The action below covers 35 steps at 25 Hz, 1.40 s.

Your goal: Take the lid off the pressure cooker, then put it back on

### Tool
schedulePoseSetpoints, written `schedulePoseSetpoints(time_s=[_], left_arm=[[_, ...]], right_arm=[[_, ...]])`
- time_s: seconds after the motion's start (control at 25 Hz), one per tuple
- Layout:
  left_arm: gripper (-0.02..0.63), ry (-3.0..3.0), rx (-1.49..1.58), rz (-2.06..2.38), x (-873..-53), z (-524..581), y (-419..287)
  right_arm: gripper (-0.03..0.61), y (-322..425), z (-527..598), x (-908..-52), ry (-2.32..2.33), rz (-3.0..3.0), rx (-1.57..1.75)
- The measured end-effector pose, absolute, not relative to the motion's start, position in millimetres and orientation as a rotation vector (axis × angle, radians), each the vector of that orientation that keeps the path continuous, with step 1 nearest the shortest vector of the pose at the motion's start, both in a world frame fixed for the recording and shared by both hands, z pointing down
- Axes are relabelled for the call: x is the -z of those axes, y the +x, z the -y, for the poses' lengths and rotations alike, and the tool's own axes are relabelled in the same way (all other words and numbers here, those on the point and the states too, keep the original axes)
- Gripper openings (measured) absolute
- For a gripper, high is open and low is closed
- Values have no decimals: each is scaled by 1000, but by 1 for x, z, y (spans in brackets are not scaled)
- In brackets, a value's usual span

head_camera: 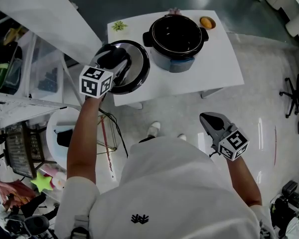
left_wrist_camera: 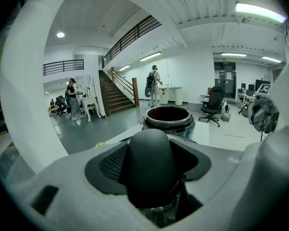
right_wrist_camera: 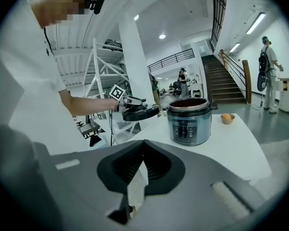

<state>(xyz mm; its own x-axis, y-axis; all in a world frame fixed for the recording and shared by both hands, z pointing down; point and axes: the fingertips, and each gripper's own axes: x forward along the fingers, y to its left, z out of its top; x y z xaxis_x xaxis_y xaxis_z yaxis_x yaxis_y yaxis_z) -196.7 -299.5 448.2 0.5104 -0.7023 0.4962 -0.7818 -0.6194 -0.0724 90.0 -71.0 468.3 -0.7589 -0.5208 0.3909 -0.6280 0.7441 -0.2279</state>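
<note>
The pressure cooker pot (head_camera: pixel 177 36) stands open on the white table (head_camera: pixel 214 63), its dark inside showing. My left gripper (head_camera: pixel 114 59) is shut on the black knob (left_wrist_camera: pixel 148 165) of the lid (head_camera: pixel 134 66). The right gripper view shows the lid (right_wrist_camera: pixel 140 112) hanging in the air just left of the pot (right_wrist_camera: pixel 189 121), about level with its rim. Past the knob, the left gripper view looks onto the open pot (left_wrist_camera: pixel 168 118). My right gripper (head_camera: pixel 213 121) hangs low beside my body, off the table, shut on nothing (right_wrist_camera: pixel 143 150).
A small bowl with an orange thing (head_camera: pixel 207 22) sits right of the pot at the table's far edge. A green item (head_camera: pixel 119 26) lies at the far left corner. White shelving (head_camera: pixel 40 29) stands left of the table. People and an office chair (left_wrist_camera: pixel 214 102) are far behind.
</note>
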Motion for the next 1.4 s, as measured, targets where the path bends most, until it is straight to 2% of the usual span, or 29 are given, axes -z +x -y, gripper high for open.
schedulePoseSetpoints(time_s=[1.4], left_arm=[[282,2432,-767,1356,-614,306,-197]], right_arm=[[14,92,51,-482,1120,2458,-606]])
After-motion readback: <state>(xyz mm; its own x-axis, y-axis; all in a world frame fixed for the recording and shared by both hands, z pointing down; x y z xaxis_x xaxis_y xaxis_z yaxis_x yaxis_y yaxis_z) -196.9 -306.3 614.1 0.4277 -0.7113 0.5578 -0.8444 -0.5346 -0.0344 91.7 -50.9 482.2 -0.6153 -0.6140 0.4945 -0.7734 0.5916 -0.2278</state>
